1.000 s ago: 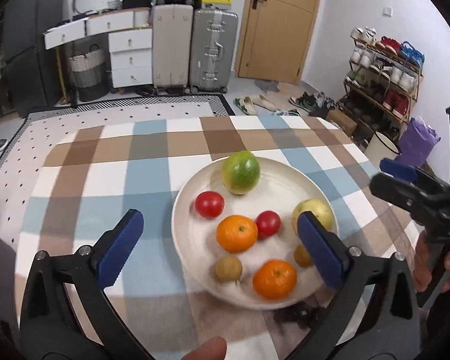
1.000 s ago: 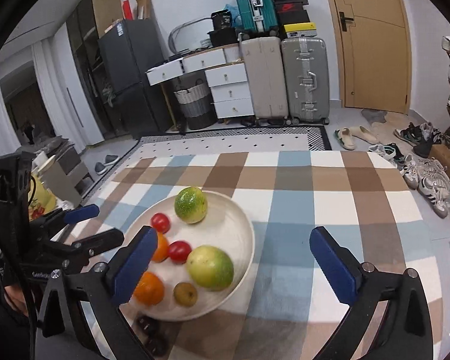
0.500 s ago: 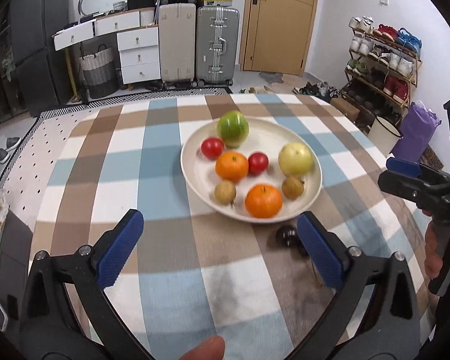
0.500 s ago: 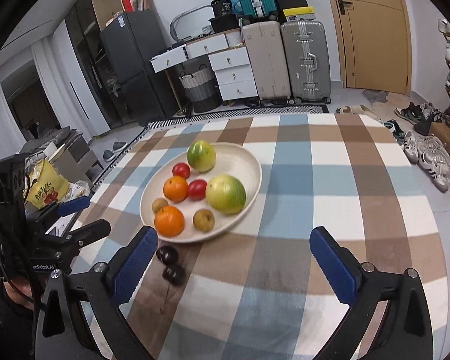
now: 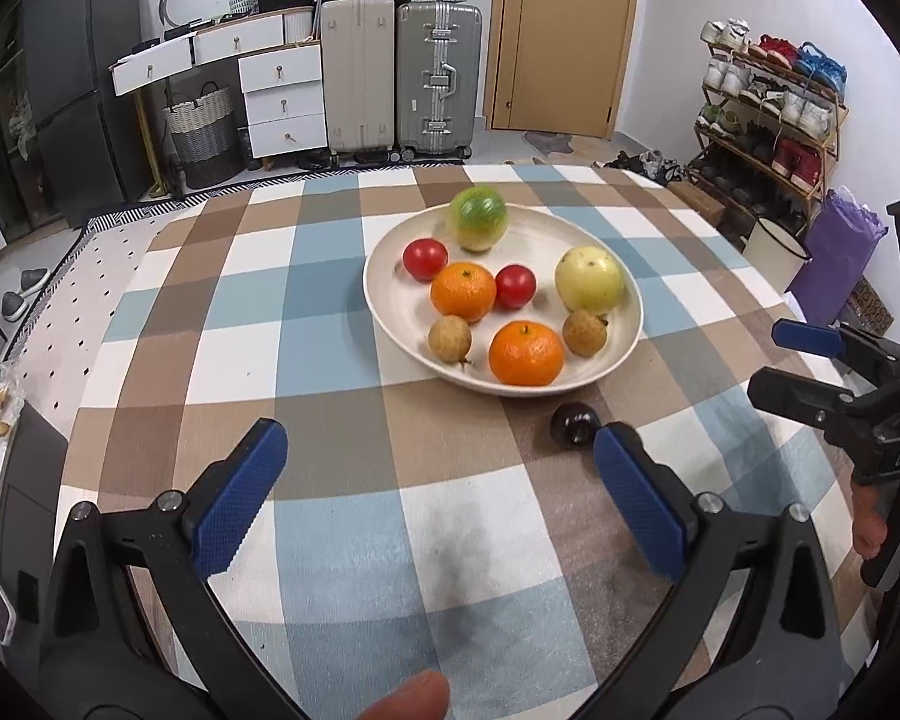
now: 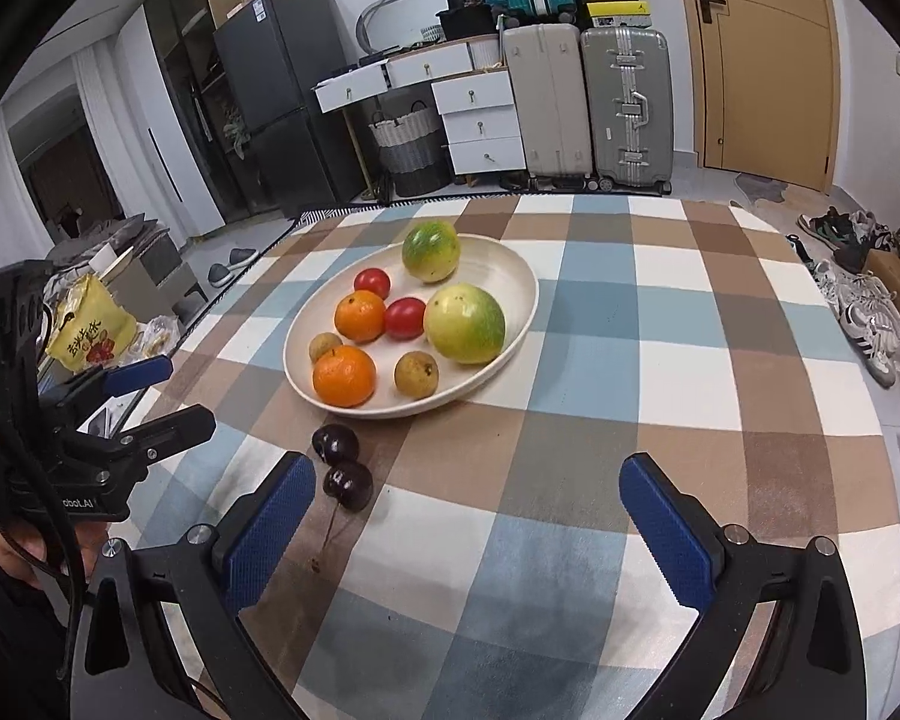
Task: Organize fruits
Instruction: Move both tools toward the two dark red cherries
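While both of our grippers hang above the checked tablecloth (image 5: 342, 516), neither has hold of anything. Our left gripper (image 5: 438, 480) has its blue pads spread wide with only cloth between them, and our right gripper (image 6: 468, 516) is spread just as wide — empty too.

On the cloth sits the cream plate (image 5: 390, 306), at about 12 o'clock from the left gripper and 11 o'clock from the right. On it lie two oranges (image 5: 463, 291) (image 5: 526, 354), two red tomatoes (image 5: 425, 258) (image 5: 515, 286), two small brown longans (image 5: 450, 338) (image 5: 584, 332), a green-and-yellow fruit (image 5: 478, 218) at the far rim and a pale yellow-green one (image 5: 588, 280) at the plate's 3 o'clock side.

Two dark plums (image 6: 335, 443) (image 6: 347, 483) lie off the plate on the cloth — just beyond its near rim, touching each other. From the right wrist they sit just beside the right gripper's left pad (image 6: 270, 531); from the left wrist only one shows clearly, close to the left gripper's right pad (image 5: 639, 504).
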{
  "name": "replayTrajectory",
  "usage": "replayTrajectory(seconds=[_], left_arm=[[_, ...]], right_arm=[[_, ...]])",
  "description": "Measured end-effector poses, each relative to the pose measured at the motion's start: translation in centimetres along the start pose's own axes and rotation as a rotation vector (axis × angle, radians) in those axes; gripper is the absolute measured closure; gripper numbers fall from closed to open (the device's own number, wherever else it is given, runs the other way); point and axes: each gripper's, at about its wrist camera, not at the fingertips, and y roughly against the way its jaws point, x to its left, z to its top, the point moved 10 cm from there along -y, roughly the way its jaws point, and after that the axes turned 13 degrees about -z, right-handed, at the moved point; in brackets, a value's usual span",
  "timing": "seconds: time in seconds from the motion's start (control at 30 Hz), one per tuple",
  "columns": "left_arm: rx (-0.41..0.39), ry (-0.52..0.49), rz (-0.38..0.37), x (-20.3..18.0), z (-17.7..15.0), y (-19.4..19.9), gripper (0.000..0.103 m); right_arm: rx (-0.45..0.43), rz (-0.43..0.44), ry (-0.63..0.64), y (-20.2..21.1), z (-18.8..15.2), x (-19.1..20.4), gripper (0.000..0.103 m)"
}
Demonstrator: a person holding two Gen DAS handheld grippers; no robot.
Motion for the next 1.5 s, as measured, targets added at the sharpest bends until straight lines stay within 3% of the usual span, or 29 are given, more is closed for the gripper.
replayTrajectory(seconds=[0.57, 1.5], left_arm=[[0.075, 0.002, -0.009, 0.8, -2.1, -3.3, 0.001], [0.079, 0.036, 0.000, 2.6, -2.6, -4.1, 0.001]], right_arm=[[0.149, 0.016, 0.056, -4.7, -3.5, 2.6, 0.000], [0.132, 0.029, 0.135, -6.3, -2.9, 6.1, 0.002]])
